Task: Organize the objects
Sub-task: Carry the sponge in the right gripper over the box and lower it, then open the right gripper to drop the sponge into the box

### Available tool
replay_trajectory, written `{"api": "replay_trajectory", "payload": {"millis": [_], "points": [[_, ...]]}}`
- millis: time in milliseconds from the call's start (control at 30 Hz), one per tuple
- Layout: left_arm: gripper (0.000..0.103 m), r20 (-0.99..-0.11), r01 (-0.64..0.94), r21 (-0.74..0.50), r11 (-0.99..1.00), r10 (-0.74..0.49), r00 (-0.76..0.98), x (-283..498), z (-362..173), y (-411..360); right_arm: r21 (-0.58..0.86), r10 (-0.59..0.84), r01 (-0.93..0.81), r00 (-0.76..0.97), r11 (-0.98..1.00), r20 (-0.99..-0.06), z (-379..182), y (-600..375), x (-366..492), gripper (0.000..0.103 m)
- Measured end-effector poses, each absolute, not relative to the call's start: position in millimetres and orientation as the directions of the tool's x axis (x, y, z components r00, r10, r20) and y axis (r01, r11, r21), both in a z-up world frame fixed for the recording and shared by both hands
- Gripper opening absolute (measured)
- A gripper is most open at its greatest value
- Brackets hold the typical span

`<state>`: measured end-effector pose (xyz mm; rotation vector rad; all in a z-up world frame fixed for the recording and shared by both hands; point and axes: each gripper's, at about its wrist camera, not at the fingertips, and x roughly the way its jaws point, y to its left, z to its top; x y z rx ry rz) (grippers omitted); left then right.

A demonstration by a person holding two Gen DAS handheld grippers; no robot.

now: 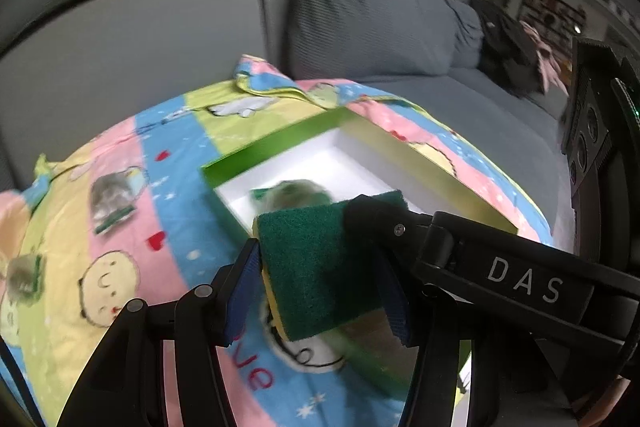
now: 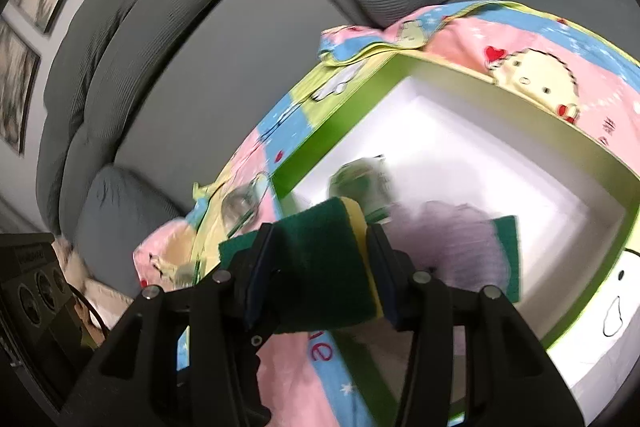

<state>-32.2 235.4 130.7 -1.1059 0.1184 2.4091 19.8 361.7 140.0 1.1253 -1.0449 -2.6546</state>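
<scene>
My left claw point(image 1: 320, 279) and right claw point(image 2: 320, 267) both grip one green sponge point(image 1: 320, 267). Just ahead lies the green box point(image 1: 280, 143). If either pulls unevenly, the soft sponge could twist free and miss it.

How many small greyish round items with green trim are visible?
3 greyish items: two on the cartoon-print blanket left of the green-walled white-lined box, one inside it; more may be hidden.

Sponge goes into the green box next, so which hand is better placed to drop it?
Right, probably: the right gripper holds the sponge at the green box, by its near wall, white floor ahead. The left gripper, also gripping sponge, has the right's finger across its path.
</scene>
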Motion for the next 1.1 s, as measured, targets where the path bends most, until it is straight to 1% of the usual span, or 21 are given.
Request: {"api": "replay_trajectory", "payload": {"millis": [100, 267, 600, 733, 833, 967, 1033, 1100], "points": [[0.057, -0.743, -0.497, -0.140, -0.856, 0.423, -0.519, -37, 123, 252, 0.611, -0.275, -0.239, -0.729, -0.755, -0.626, 134, 376, 23, 0.047], [0.057, -0.754, -0.507, -0.185, -0.842, 0.452, -0.476, -41, 112, 266, 0.603, -0.221, -0.319, -0.726, -0.731, -0.652, 125, 394, 28, 0.047], [0.057, -0.776, -0.493, -0.209, -0.845, 0.450, -0.442, -41, 100, 271, 0.584, -0.192, -0.382, -0.697, -0.717, -0.691, 114, 404, 30, 0.046], [0.057, -0.783, -0.494, -0.196, -0.847, 0.439, -0.441, -41, 98, 273, 0.550, -0.161, -0.402, -0.683, -0.732, -0.713, 113, 403, 28, 0.044], [0.057, -0.782, -0.488, -0.196, -0.850, 0.436, -0.445, -39, 101, 272, 0.533, -0.142, -0.412, -0.678, -0.739, -0.721, 112, 402, 26, 0.044], [0.057, -0.780, -0.472, -0.227, -0.852, 0.449, -0.437, -38, 109, 262, 0.536, -0.132, -0.418, -0.686, -0.734, -0.715, 112, 404, 27, 0.045], [0.057, -0.781, -0.453, -0.230, -0.862, 0.441, -0.443, -37, 114, 255, 0.503, -0.091, -0.431, -0.685, -0.749, -0.723, 113, 403, 27, 0.045], [0.057, -0.779, -0.426, -0.217, -0.878, 0.419, -0.467, -34, 120, 244, 0.506, -0.087, -0.436, -0.687, -0.744, -0.721, 113, 404, 28, 0.045]]}}
